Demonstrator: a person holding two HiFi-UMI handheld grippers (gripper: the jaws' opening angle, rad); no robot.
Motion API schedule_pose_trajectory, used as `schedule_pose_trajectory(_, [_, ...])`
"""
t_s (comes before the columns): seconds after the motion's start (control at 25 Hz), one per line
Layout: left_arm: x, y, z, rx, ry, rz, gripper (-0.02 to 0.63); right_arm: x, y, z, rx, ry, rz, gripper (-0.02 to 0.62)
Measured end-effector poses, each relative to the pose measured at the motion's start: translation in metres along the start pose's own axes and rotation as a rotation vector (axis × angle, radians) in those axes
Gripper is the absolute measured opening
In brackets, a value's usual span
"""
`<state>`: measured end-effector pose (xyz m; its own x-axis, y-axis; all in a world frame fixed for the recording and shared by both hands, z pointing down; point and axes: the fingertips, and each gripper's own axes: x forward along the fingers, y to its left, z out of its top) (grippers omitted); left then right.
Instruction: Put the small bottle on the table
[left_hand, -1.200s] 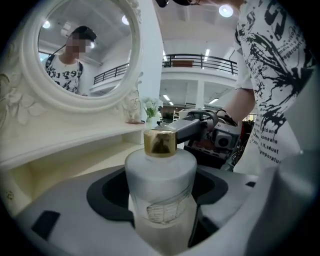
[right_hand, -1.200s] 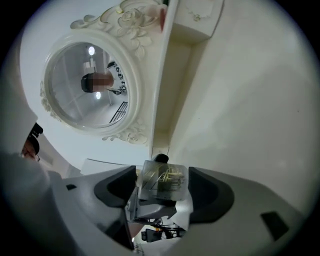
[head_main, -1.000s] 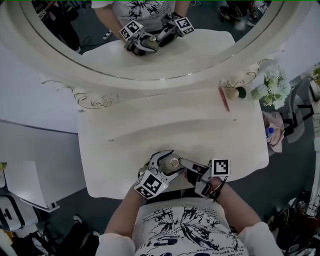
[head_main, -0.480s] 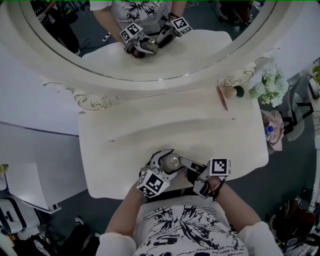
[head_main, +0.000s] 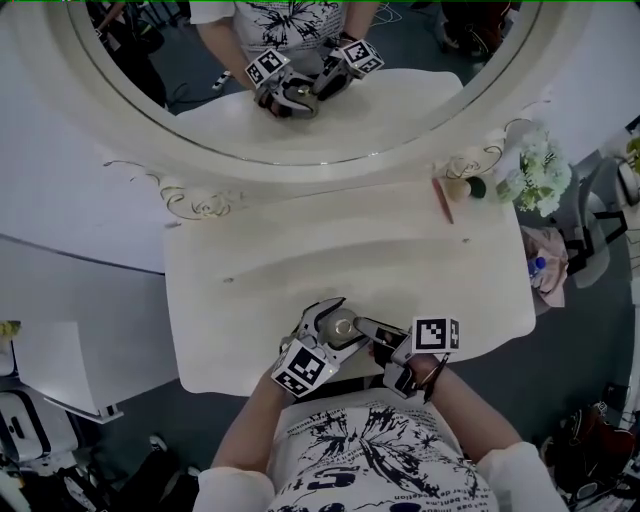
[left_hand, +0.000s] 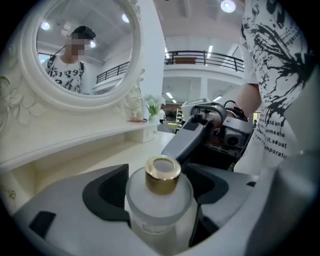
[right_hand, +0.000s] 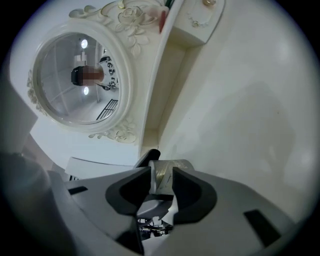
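Observation:
A small frosted bottle (left_hand: 159, 200) with a gold cap (left_hand: 162, 175) stands upright in my left gripper (left_hand: 159, 187), which is shut on its body. In the head view this pair sits low over the front edge of the white dressing table (head_main: 350, 250), bottle (head_main: 342, 326) in the left gripper (head_main: 333, 325). My right gripper (head_main: 362, 328) reaches in from the right. Its jaws are closing, with the gold cap (right_hand: 162, 172) between the fingertips (right_hand: 161, 182). One grey finger (left_hand: 187, 142) lies against the cap's far side; I see no firm pinch.
A big oval mirror (head_main: 300, 80) in an ornate white frame rises behind the table. At the back right are a red stick (head_main: 443, 200), small round items (head_main: 467, 187) and white flowers (head_main: 540, 175). A raised shelf (head_main: 330, 215) runs under the mirror.
The right gripper has edged slightly left toward the bottle's cap. The left gripper and bottle stay in the same place.

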<state>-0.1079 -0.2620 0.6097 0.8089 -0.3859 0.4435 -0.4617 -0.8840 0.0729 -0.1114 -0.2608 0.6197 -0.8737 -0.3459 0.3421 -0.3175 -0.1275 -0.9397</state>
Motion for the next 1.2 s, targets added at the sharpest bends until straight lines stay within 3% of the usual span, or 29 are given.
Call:
schedule_pose_trajectory(0.28, [-0.025,0.008,0.032,-0.011,-0.085,0.036,0.351,-0.025,0.056,0.032,-0.216,-0.101,0.069,0.049])
schedule_pose_trajectory(0.4, [-0.048,0.02,0.053,-0.012,-0.159,0.12,0.346,-0.035,0.067,0.042,-0.33,-0.154,0.046,0.035])
schedule_pose_trajectory(0.44, [-0.056,0.026,0.061,-0.007,-0.186,0.166,0.31,-0.037,0.07,0.045,-0.38,-0.174,0.034,0.031])
schedule_pose_trajectory(0.52, [-0.072,0.037,0.077,-0.022,-0.256,0.249,0.152,-0.039,0.075,0.049,-0.504,-0.209,-0.009,0.029])
schedule_pose_trajectory(0.6, [-0.083,0.047,0.087,-0.05,-0.305,0.301,0.116,-0.039,0.079,0.051,-0.644,-0.234,-0.068,0.028])
schedule_pose_trajectory(0.76, [-0.095,0.059,0.088,-0.067,-0.28,0.374,0.03,-0.037,0.095,0.054,-0.851,-0.298,-0.115,0.026])
schedule_pose_trajectory(1.0, [-0.119,0.065,0.096,-0.138,-0.318,0.423,0.02,-0.049,0.131,0.061,-1.151,-0.482,-0.178,0.023])
schedule_pose_trajectory(1.2, [-0.133,0.063,0.113,-0.135,-0.363,0.427,0.02,-0.056,0.156,0.052,-1.341,-0.491,-0.16,0.018])
